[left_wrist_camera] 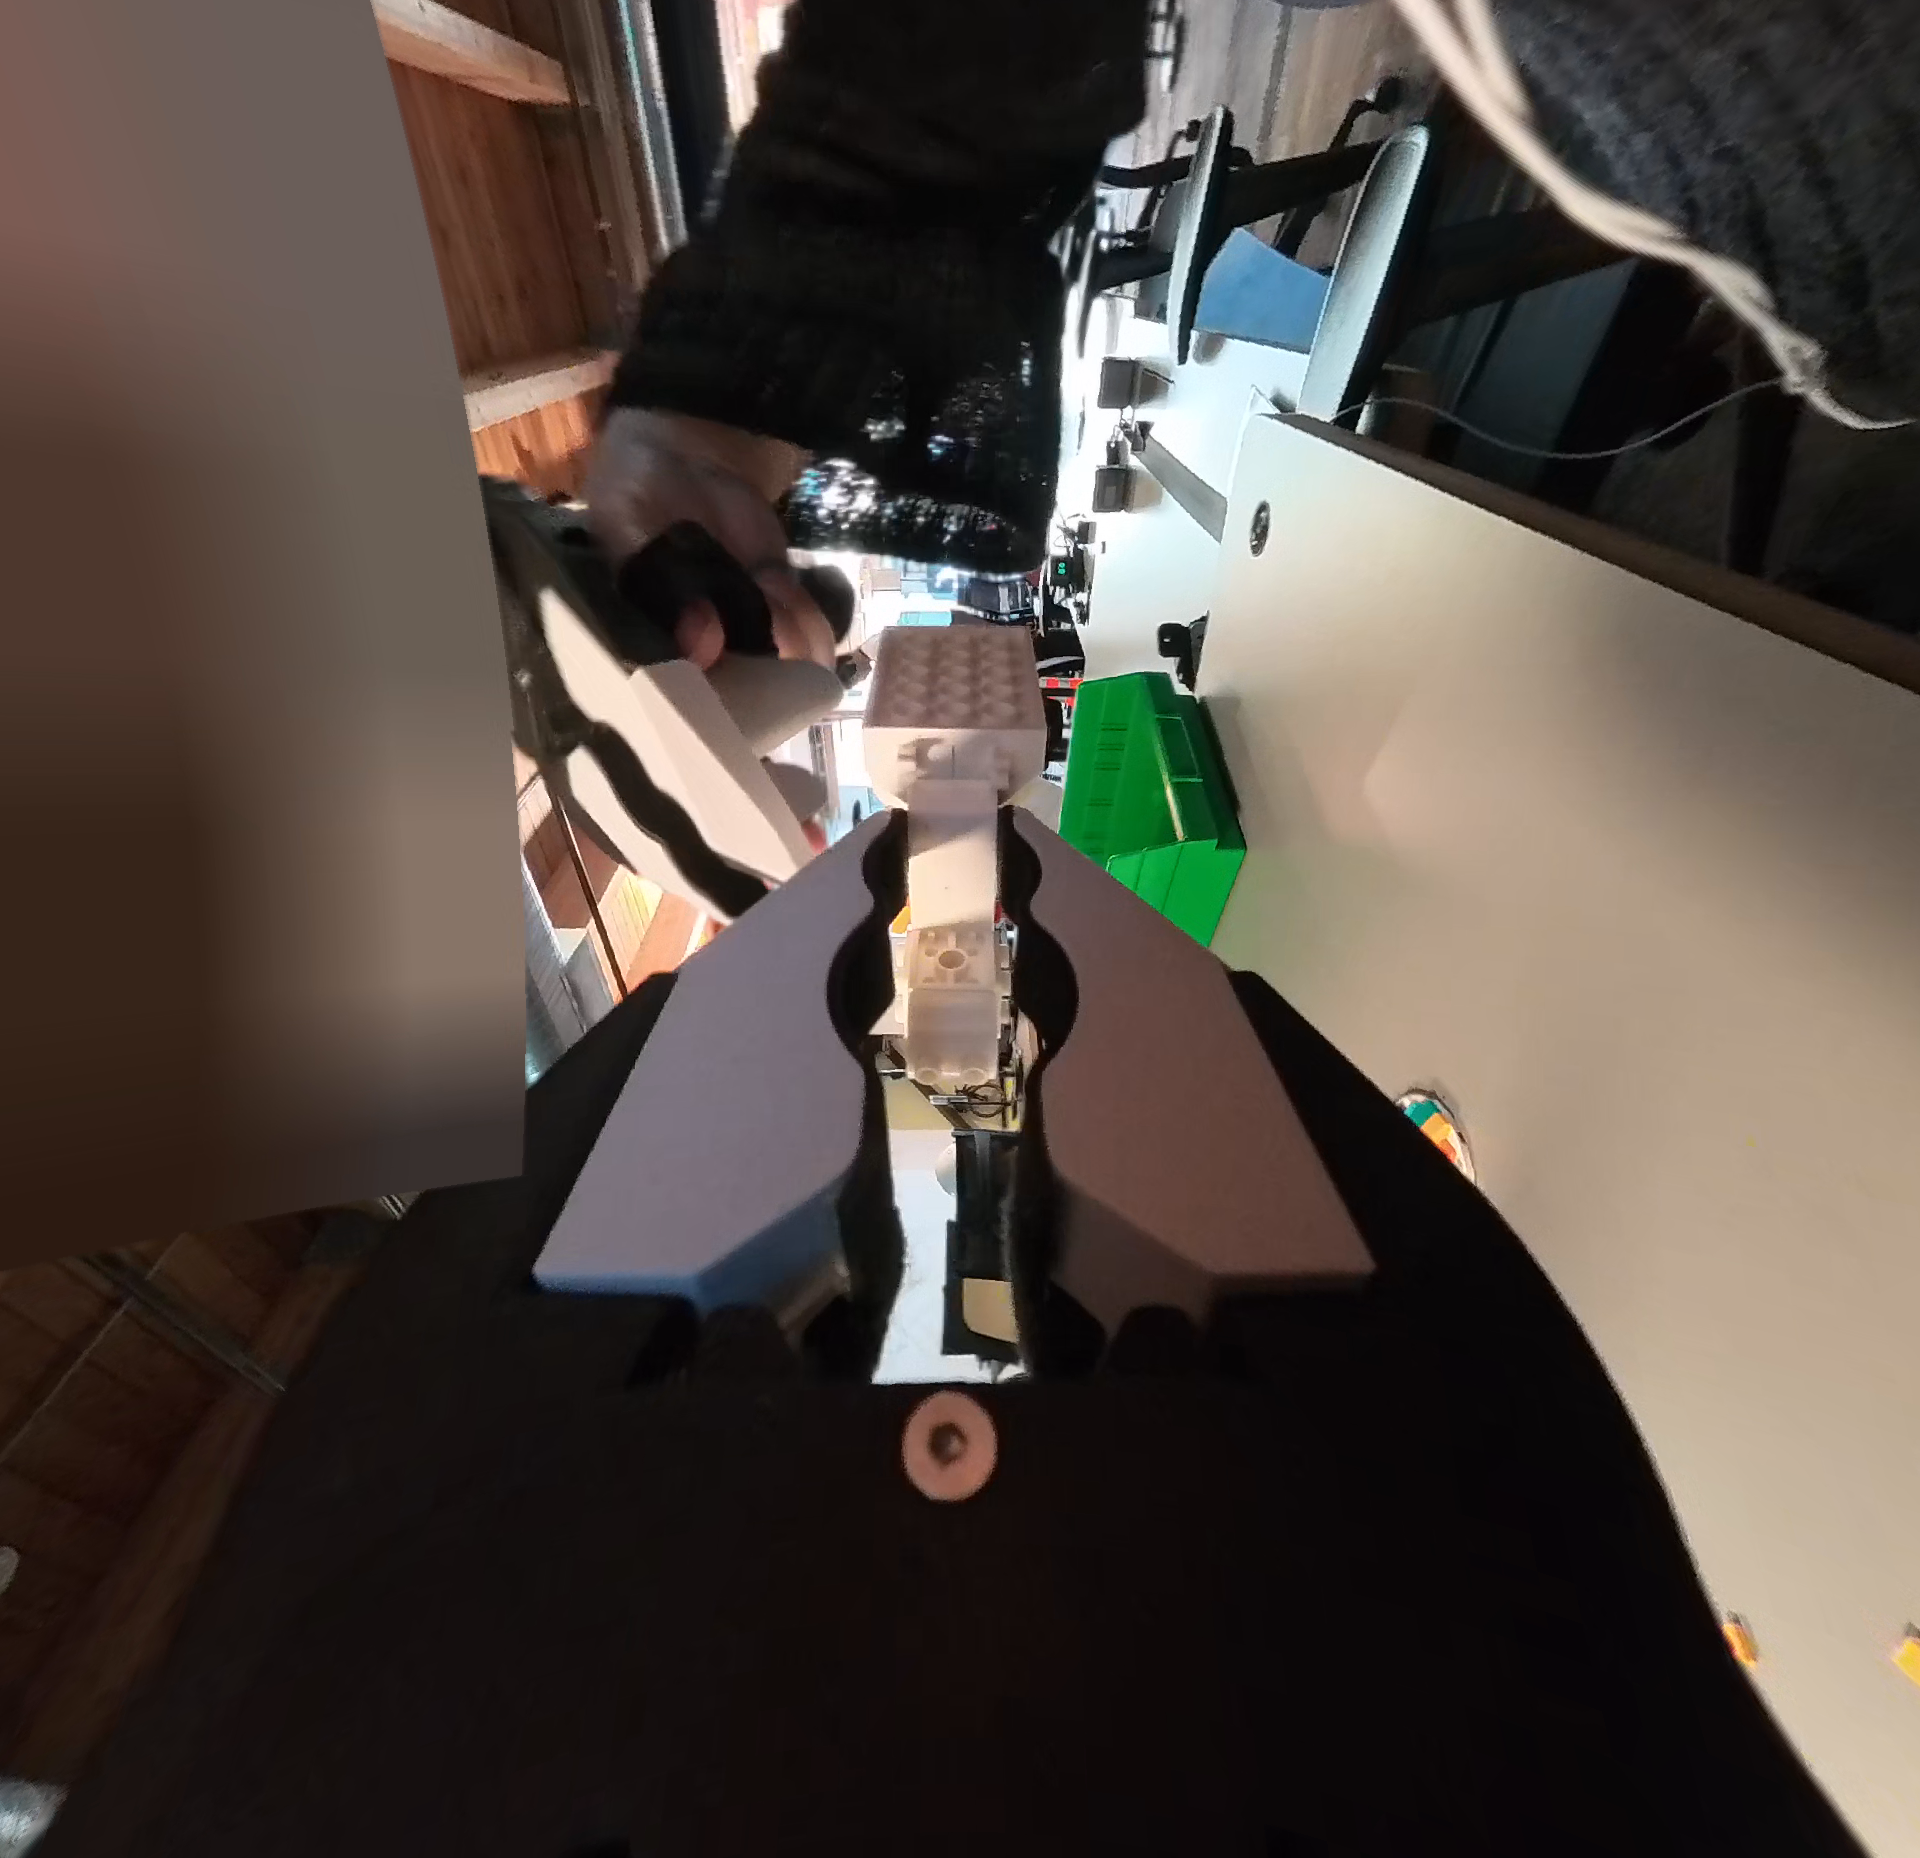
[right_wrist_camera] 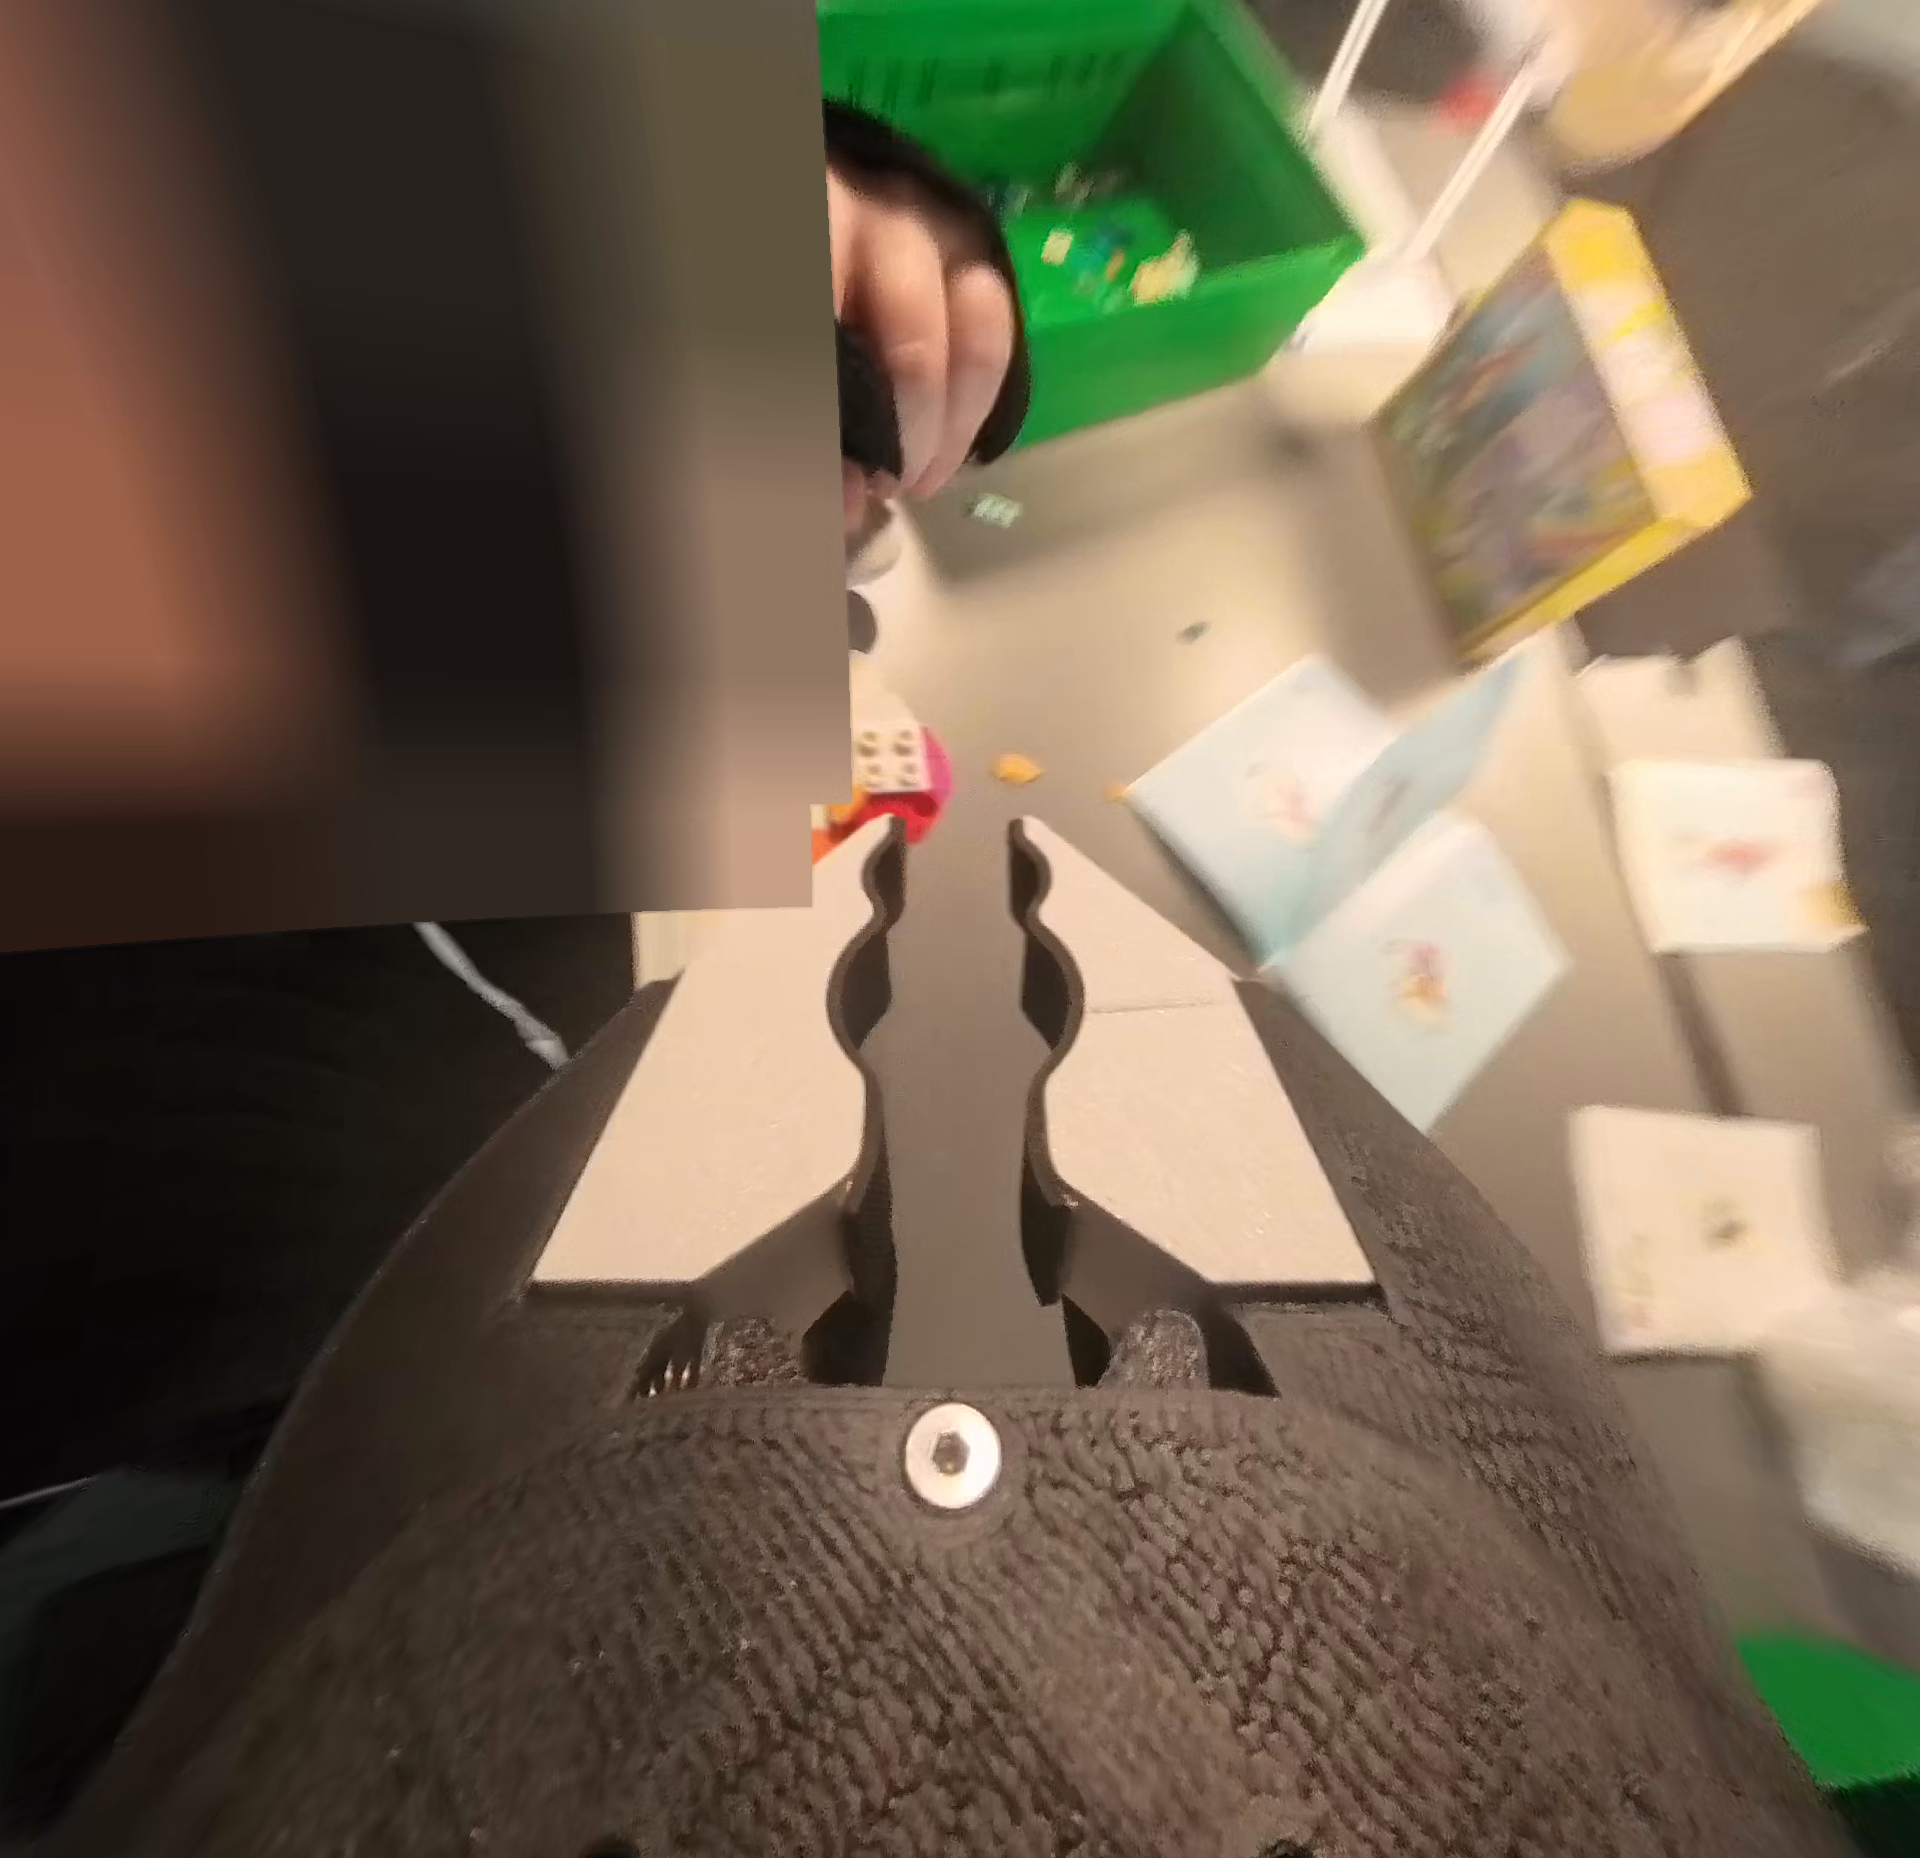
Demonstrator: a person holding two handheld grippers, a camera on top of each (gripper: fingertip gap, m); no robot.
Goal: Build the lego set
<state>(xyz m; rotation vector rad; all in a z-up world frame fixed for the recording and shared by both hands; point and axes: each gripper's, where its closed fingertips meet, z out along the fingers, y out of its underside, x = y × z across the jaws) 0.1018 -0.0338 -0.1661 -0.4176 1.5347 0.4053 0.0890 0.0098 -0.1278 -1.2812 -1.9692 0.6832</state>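
Backlit in the left wrist view, daylight glaring behind the white lego build, foreground sinking into shadow. Smearing with motion blur across the right wrist view, booklets and green bin bending toward the edges.

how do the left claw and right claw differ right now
The left claw is shut on a white lego assembly; the right claw is open, with nothing between its fingers. The left claw is held up, turned sideways to the white table; the right claw points down over the table with booklets and a green bin. Both have pale wavy-edged fingers on black bodies.
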